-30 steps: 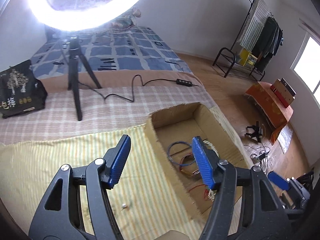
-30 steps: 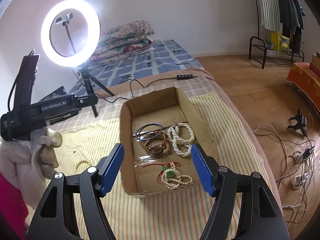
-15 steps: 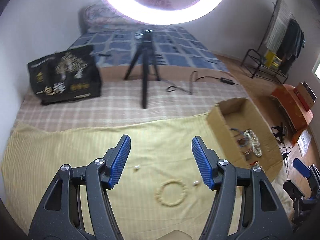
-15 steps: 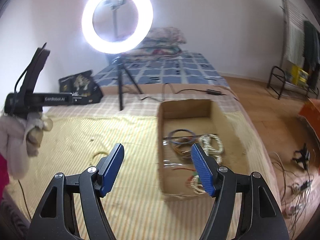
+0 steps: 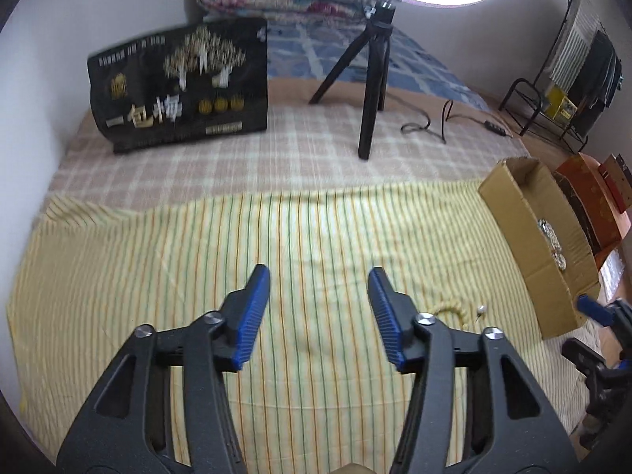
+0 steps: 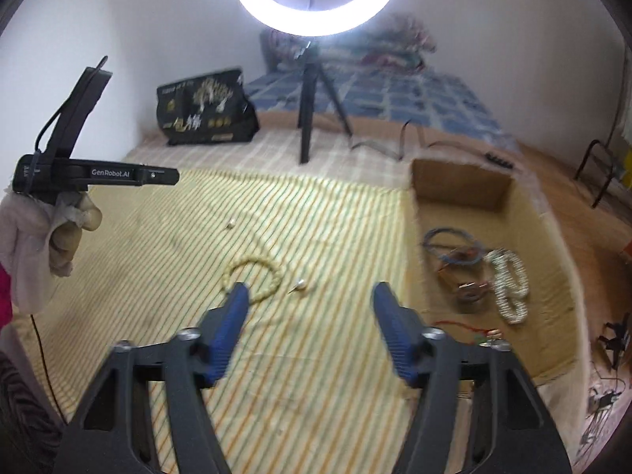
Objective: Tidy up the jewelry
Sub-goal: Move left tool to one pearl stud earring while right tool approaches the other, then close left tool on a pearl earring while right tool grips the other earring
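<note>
While the left gripper (image 5: 319,276) hangs spread and empty over the striped cloth (image 6: 166,237), the beaded bracelet (image 6: 252,278) lies left of the cardboard box (image 6: 458,185), just beyond the right gripper (image 6: 308,292), whose fingers also gape, holding nothing.

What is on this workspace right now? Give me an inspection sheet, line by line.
Surface: striped yellow cloth over a checked blanket.
Job's things: cream bead bracelet and two small pearl pieces on the cloth; cardboard box holding pearl strands and bangles.
Clutter: black bag.
Grippers: left claw and right claw open, empty.
Cables: ring light cord.
Surroundings: ring light tripod, clothes rack.
</note>
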